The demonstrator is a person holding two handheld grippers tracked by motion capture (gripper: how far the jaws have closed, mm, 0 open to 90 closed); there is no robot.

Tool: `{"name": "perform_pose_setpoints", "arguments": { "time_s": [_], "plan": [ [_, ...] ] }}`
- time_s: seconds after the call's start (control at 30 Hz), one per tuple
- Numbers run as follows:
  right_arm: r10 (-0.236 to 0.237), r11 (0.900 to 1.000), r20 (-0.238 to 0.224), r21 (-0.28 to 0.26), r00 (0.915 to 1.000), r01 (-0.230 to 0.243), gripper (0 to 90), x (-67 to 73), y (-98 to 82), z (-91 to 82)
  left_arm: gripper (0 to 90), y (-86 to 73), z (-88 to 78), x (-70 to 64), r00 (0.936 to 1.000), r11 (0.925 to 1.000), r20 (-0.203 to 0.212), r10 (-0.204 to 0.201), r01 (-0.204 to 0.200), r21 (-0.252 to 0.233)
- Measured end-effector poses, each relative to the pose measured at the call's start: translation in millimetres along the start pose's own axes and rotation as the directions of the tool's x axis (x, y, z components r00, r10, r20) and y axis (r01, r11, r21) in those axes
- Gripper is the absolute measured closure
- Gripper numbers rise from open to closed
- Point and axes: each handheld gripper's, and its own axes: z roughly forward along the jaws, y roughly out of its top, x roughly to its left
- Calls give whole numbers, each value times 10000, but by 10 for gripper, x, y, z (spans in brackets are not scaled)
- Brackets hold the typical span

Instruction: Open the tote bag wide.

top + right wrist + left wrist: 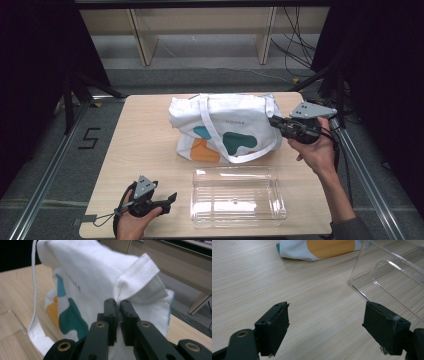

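Tote bag [225, 127], white canvas with teal and orange blobs printed on it, is sitting upright on the wooden table [145, 150], just behind the clear plastic bin [239, 196] that is lying open-side up at the near edge. Right gripper [274, 120] is coming in from the bag's right side and pinching the fabric at the top corner by the mouth; in the right gripper view the jaws are pressing together on a fold of white cloth [117, 300] just below where the strap end [140, 272] is sewn on. Likely reason for that grab point: it is the stiffest bit of the rim, so pulling there should be opening or lifting the mouth without the whole bag slumping. One handle loop [250, 152] is hanging down the front face toward the bin. Left gripper [170, 199] is resting low at the bin's left side, well apart from the bag, jaws spread wide with nothing but bare table between them, one pad [384, 327] sitting near the bin's corner. Probably parking there, ready to brace the bin or reach for the opposite rim. Bag contents: cannot tell, the mouth is facing away.
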Motion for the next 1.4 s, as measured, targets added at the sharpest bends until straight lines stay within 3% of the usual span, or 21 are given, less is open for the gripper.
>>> {"name": "perform_pose_setpoints", "arguments": {
  "time_s": [0.2, 0.23, 0.3, 0.37, 0.47, 0.5, 0.53, 0.83, 1.03, 1.07, 1.17, 1.27, 1.4],
  "plan": [
    [38, 9998, -314, 187, 9995, -33, 852, 86, -183, 89, 200, -5, 13, 11, 9999, 9999, 8, -128, 128, -58],
    [-272, 9995, -191, 181, 9994, 276, 852, 76, -209, 111, 200, -7, 19, 7, 9997, 9997, -29, -224, 223, -140],
    [-91, 9983, -335, 565, 9994, 110, 853, 111, -254, 140, 200, -5, 21, 7, 9998, 9997, -78, -179, 178, -152],
    [-435, 9966, -140, 688, 9990, 444, 853, 111, -306, 192, 200, -2, 6, 23, 9999, 9999, -82, 110, -109, 90],
    [-586, 9920, -169, 1109, 9981, 601, 853, 114, -401, 313, 200, -1, 12, 20, 9997, 9999, -214, 103, -102, 74],
    [-586, 9920, -169, 1109, 9981, 601, 853, 114, -401, 313, 200, -4, 18, 10, 9999, 9999, -95, -82, 82, -77],
    [-622, 9911, -261, 1163, 9977, 648, 854, 102, -418, 341, 201, -1, 6, 29, 9999, 9999, -90, 102, -101, 74],
    [-606, 9827, -101, 1750, 9981, 614, 857, 59, -602, 534, 200, 79, -16, 63, 9977, 9967, 305, -610, 625, -520],
    [-535, 9751, -170, 2147, 9984, 559, 858, -17, -767, 650, 197, 317, -45, 131, 9991, 9948, 62, -418, 422, -924],
    [-313, 9758, -110, 2163, 9995, 329, 858, -2, -773, 649, 196, 372, -40, 151, 9994, 9950, 84, -350, 356, -929],
    [-460, 9763, -266, 2103, 9986, 506, 858, -36, -772, 651, 194, 569, -6, 216, 9998, 9946, -17, -173, 170, -1026],
    [-358, 9770, -231, 2097, 9991, 399, 858, -26, -779, 640, 192, 835, 53, 278, 9999, 9900, 124, -89, 106, -1408],
    [-340, 9780, -243, 2051, 9991, 382, 857, -28, -776, 630, 223, 1236, 177, 344, 9999, 9905, 43, 115, -108, -1373]
  ]
}}
